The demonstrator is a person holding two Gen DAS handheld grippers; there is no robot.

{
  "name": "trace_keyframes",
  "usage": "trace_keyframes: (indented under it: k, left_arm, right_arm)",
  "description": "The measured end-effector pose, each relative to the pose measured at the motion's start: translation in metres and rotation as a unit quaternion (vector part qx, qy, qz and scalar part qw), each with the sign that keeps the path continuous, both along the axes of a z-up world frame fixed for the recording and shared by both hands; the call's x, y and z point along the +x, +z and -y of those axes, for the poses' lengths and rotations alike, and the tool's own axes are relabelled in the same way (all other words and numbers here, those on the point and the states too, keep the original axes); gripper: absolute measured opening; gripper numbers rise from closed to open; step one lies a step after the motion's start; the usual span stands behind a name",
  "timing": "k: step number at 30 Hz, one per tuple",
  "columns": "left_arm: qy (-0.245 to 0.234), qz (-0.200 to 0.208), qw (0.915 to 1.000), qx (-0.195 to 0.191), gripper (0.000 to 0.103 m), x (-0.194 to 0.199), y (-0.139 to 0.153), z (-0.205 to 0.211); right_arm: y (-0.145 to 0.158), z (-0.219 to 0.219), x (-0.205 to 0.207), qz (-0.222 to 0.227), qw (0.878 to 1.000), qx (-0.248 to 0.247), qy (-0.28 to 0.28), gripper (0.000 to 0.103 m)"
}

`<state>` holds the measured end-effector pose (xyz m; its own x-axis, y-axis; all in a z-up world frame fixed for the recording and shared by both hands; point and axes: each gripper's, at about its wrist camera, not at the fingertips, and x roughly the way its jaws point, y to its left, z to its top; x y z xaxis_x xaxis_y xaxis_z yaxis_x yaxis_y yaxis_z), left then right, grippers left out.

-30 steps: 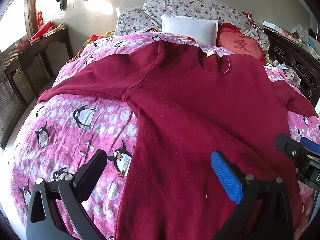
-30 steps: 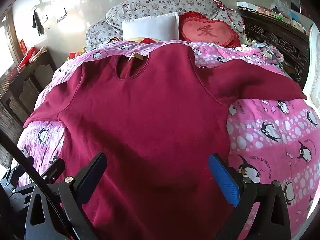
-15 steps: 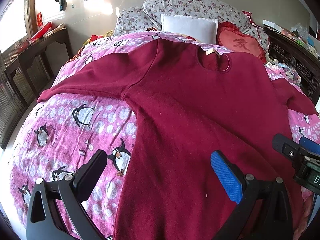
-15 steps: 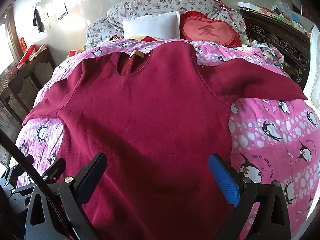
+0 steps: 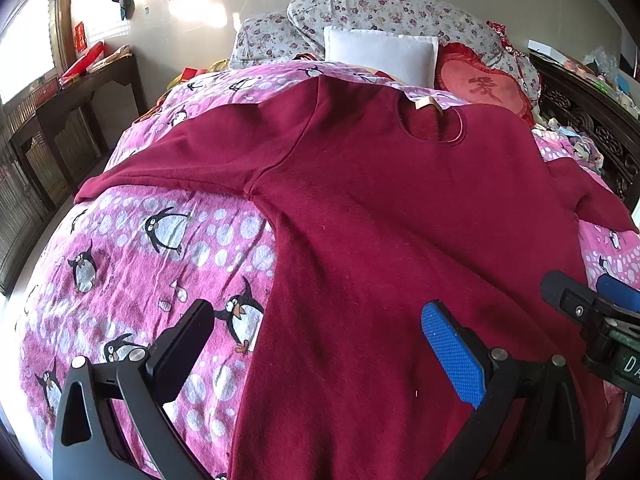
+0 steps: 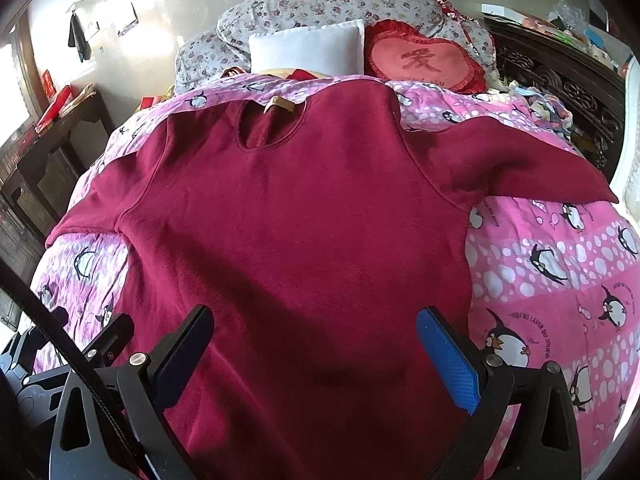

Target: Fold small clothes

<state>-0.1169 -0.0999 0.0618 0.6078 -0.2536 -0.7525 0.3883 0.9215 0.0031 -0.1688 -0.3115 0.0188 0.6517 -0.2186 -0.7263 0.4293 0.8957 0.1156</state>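
Observation:
A dark red long-sleeved shirt (image 5: 392,216) lies flat, front up, on the pink penguin blanket, both sleeves spread out; it also shows in the right wrist view (image 6: 304,232). My left gripper (image 5: 316,344) is open and empty above the shirt's lower left edge. My right gripper (image 6: 312,348) is open and empty above the shirt's lower middle. The right gripper's fingers (image 5: 580,308) show at the right edge of the left wrist view. The left gripper (image 6: 80,344) shows at the lower left of the right wrist view.
The pink penguin blanket (image 5: 160,248) covers the bed. A white pillow (image 5: 380,54), a red heart cushion (image 6: 424,60) and floral pillows (image 6: 320,8) lie at the head. A dark wooden side table (image 5: 72,112) stands left; a carved wooden bed frame (image 6: 560,80) with clutter stands right.
Both views have shifted slightly; the shirt sits a little nearer. Both grippers stay open and empty, and the shirt has not moved.

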Motion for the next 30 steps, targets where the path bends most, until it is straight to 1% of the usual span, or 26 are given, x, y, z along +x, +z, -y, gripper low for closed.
trace_keyframes:
  k: [7,12,30]
  left_arm:
    - [0.001,-0.002,1.0,-0.001,0.103,0.0,-0.001,-0.001]
    - [0.004,-0.003,1.0,-0.002,0.103,0.002,-0.002,-0.007]
    - [0.028,-0.012,0.9995,-0.007,0.103,0.03,0.001,-0.031]
  right_arm:
    - [-0.001,-0.004,0.007,0.003,1.0,0.002,0.006,0.103]
    - [-0.003,-0.007,0.012,-0.006,1.0,-0.001,0.011,0.103]
    - [-0.005,-0.026,0.039,-0.03,0.999,-0.005,0.038,0.103]
